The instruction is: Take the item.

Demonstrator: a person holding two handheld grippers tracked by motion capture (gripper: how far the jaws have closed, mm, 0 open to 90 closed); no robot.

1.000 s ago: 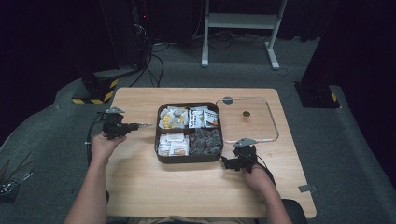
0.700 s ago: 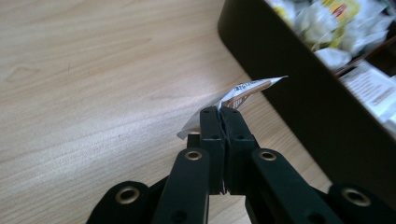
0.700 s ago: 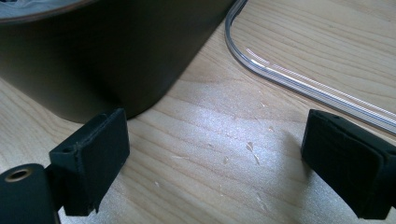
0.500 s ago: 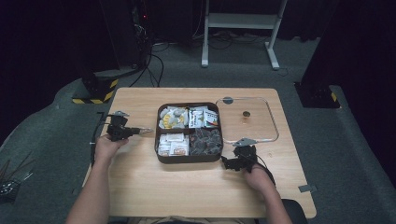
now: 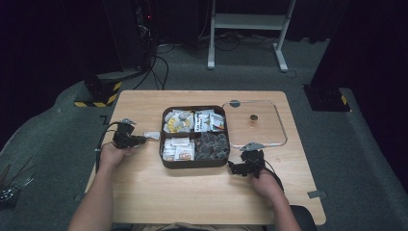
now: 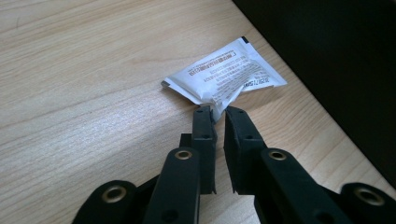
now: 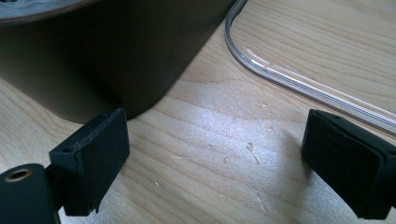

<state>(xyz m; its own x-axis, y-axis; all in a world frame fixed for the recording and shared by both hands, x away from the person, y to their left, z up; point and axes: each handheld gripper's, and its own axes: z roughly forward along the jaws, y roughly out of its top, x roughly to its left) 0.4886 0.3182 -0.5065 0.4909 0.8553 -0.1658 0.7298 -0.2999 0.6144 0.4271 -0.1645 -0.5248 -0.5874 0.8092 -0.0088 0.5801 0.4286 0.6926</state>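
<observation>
A white sachet (image 6: 224, 77) is seen lying on the tabletop (image 5: 192, 192) just left of the dark compartment box (image 5: 195, 136). Its corner sits between the left gripper (image 6: 219, 112) jaws, which have just been opening slightly. The right gripper (image 7: 212, 158) rests near the box's right corner, jaws spread wide, beside the clear lid (image 5: 255, 124).

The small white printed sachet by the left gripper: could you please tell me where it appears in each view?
High view: small white printed sachet left of centre, beside the dark brown compartment tray.
Left gripper view: upper centre, its corner between the left gripper jaws.
Right gripper view: not in it.
Shared landmark: the light wooden table.
</observation>
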